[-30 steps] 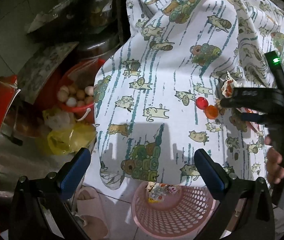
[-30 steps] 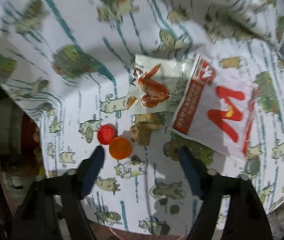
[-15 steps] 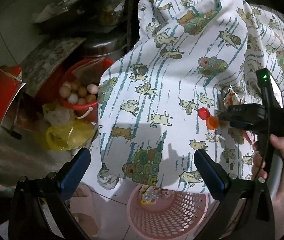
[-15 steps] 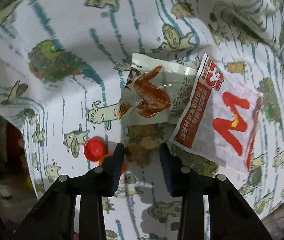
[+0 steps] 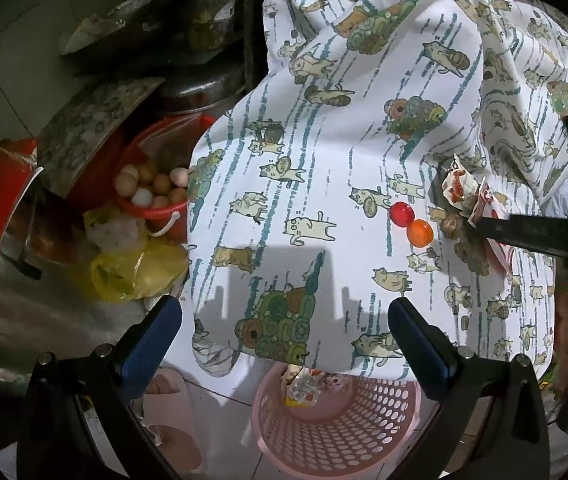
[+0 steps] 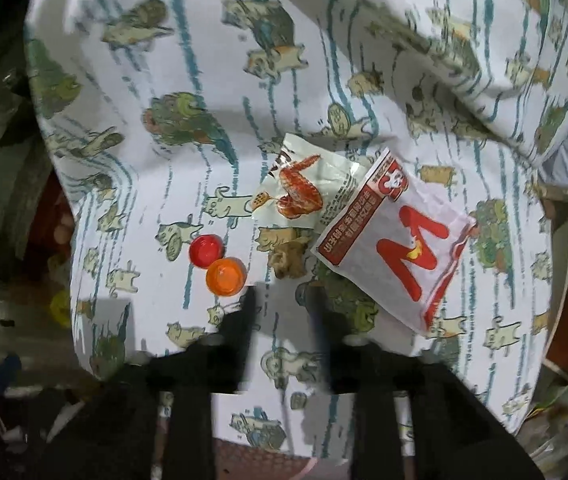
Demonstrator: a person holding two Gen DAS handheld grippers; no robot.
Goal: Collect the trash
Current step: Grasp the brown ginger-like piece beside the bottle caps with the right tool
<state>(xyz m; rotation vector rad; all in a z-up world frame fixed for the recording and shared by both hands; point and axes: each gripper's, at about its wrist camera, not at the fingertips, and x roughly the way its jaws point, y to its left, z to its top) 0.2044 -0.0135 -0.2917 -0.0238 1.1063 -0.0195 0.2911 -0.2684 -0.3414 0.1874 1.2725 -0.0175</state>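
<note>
— Where does the trash lie?

— On your cloth-covered bench (image 6: 364, 52): a red cap (image 6: 205, 251) touching an orange cap (image 6: 226, 277), a brown scrap (image 6: 289, 260) just beside them, then a chicken-wing wrapper (image 6: 304, 188) tucked partly under a white wrapper (image 6: 400, 248) with a red M.

— And your tongs?

— Your right tongs (image 6: 282, 300) are blurred, opening, with nothing between them, just short of the brown scrap. Your left tongs (image 5: 284, 320) stand wide apart and empty, over the bench edge.

— The bin?

— A pink basket (image 5: 336, 432) sits on the floor below that edge, with a few wrappers inside.
</note>
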